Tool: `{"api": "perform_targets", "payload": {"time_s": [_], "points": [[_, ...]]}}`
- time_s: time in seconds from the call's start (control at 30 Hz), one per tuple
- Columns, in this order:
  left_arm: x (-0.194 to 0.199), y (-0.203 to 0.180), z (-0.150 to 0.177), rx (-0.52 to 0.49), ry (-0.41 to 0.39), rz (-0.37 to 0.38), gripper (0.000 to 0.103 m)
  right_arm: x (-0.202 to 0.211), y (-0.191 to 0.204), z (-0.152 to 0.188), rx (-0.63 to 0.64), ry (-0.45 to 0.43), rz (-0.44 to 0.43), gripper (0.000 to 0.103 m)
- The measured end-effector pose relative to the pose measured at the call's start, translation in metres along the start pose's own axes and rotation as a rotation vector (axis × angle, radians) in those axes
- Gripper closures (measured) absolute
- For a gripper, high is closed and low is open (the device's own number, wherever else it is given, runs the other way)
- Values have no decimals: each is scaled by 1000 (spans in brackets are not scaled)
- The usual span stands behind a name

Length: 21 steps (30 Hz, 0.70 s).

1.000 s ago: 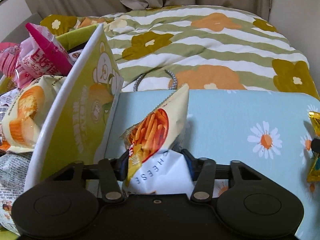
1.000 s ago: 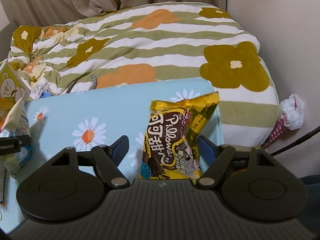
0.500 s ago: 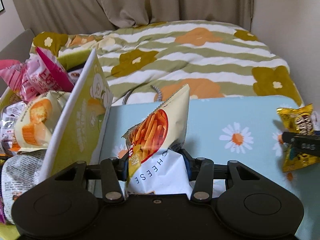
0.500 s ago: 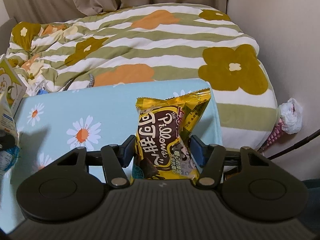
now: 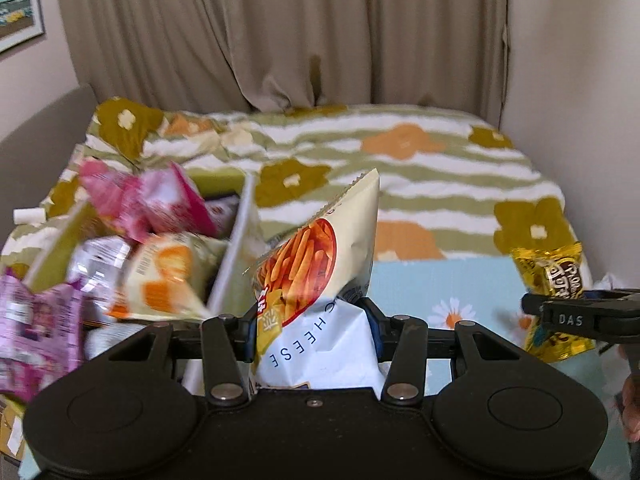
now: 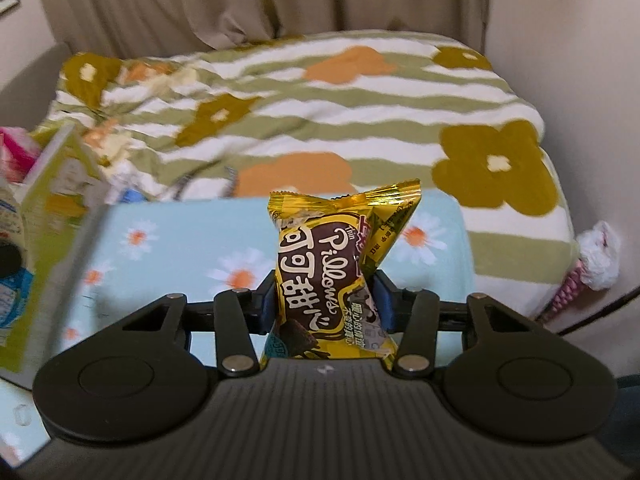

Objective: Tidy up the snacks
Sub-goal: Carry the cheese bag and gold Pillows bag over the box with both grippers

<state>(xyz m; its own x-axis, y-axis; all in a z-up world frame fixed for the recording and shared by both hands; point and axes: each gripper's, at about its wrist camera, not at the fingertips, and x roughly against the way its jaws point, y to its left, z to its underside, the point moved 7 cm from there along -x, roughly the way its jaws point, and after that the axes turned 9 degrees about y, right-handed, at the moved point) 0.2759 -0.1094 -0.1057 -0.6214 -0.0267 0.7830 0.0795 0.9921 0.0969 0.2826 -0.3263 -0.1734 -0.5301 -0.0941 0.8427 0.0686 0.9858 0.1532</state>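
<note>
My left gripper [image 5: 311, 320] is shut on a white cheese-stick snack bag [image 5: 320, 280] and holds it up above the blue daisy-print table [image 5: 460, 288], just right of the green snack box [image 5: 232, 264]. The box holds several pink, purple and orange packets. My right gripper [image 6: 325, 306] is shut on a yellow chocolate Pillows packet [image 6: 332, 272], raised over the table [image 6: 180, 248]. That packet [image 5: 552, 276] and the right gripper show at the right edge of the left wrist view. The box [image 6: 52, 208] is at the left of the right wrist view.
A striped floral blanket [image 5: 400, 168] covers the bed behind the table, with beige curtains [image 5: 280, 32] beyond. A wall stands at the right. An ice-cream-cone toy [image 6: 588, 264] lies beside the bed at the right.
Both grippers have risen with their packets. The right gripper closed on the yellow packet and lifted it. The left gripper moved up beside the box rim.
</note>
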Motion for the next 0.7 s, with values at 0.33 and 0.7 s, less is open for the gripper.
{"api": "perform_targets", "payload": {"time_s": [0.33, 0.7], "points": [[63, 82, -21, 42, -135, -64, 51, 69, 108, -27, 70, -102, -203, 41], [52, 192, -53, 18, -121, -43, 50, 97, 256, -42, 95, -144, -290, 41]]}}
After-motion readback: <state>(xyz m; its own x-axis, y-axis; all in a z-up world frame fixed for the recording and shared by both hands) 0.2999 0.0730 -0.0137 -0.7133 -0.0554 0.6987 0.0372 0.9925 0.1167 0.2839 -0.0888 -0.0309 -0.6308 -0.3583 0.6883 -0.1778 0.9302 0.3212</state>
